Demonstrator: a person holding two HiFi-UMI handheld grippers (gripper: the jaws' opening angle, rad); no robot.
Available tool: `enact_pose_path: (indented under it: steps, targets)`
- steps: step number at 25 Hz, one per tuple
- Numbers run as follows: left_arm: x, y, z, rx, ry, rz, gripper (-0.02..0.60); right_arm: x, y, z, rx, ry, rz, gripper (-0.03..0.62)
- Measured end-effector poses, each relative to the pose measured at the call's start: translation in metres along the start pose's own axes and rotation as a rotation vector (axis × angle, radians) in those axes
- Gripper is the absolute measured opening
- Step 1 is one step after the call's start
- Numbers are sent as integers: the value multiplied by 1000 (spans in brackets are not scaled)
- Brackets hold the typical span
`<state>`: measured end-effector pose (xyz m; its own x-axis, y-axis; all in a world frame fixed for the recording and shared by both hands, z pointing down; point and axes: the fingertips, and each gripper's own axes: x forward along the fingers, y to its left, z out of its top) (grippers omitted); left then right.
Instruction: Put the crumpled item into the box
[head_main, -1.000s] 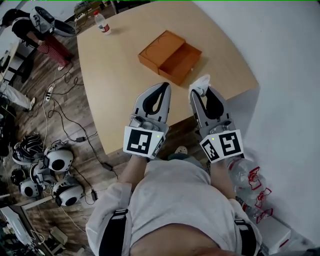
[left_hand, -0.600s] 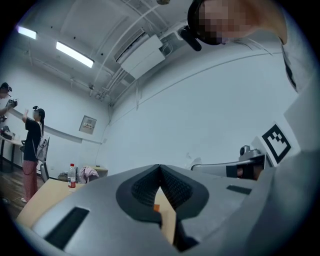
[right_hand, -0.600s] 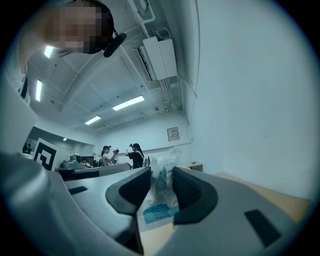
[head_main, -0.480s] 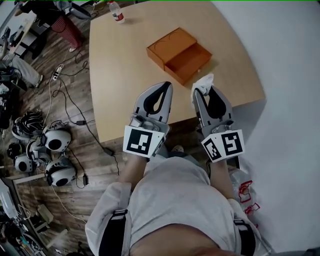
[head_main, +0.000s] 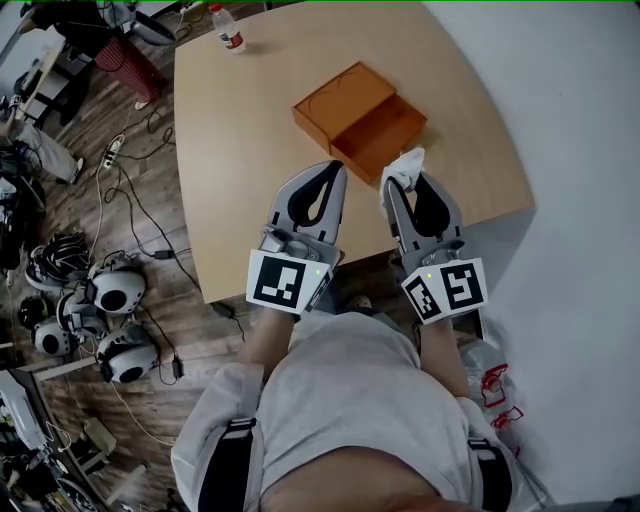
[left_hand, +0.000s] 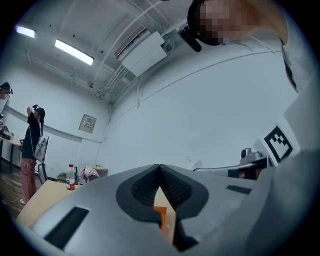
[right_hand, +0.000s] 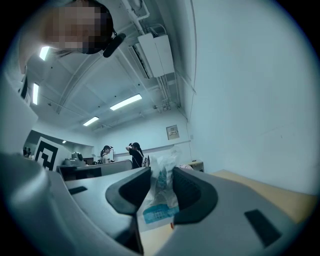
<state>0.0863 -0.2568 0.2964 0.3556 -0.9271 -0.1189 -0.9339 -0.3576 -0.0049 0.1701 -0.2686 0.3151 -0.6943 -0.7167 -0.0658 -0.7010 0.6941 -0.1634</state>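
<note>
Wood-plank flooring fills the left of the head view, strewn with black cables (head_main: 130, 215) and a cluster of white rounded headsets (head_main: 100, 320). A person in red-patterned trousers (head_main: 115, 55) stands at the upper left, just beside the corner of the pale wooden tabletop (head_main: 240, 160). A small bottle (head_main: 229, 27) stands upright near the tabletop's far edge.

At the frame's upper centre lies the orange box (head_main: 340, 98). It is open, its tray (head_main: 385, 135) slid out toward the lower right.

Below it, over the near edge of the tabletop, the left hand-held gripper (head_main: 322, 178) is clenched on nothing. In its own view the tips of the left hand-held gripper (left_hand: 160, 167) meet, and a sliver of orange shows through the gap beneath them.

Just to its right, the right hand-held gripper (head_main: 405, 188) grasps the crumpled item (head_main: 405, 163), a white bunch standing up from the jaw tips. It is near the tray's lower corner but outside the box.

The right gripper view shows the crumpled item (right_hand: 159, 197) as thin whitish wrapping with a blue printed patch, pinched between the pads of the right hand-held gripper (right_hand: 161, 175).

Pale grey floor runs down the right side, with clear plastic marked in red (head_main: 497, 395) at the lower right.
</note>
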Motion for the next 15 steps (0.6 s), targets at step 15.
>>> enact_pose_path:
  steps: [15]
  targets:
    - [67,55,-23,-14,38,-152,14,82,-48,-25,54,40,-155,146]
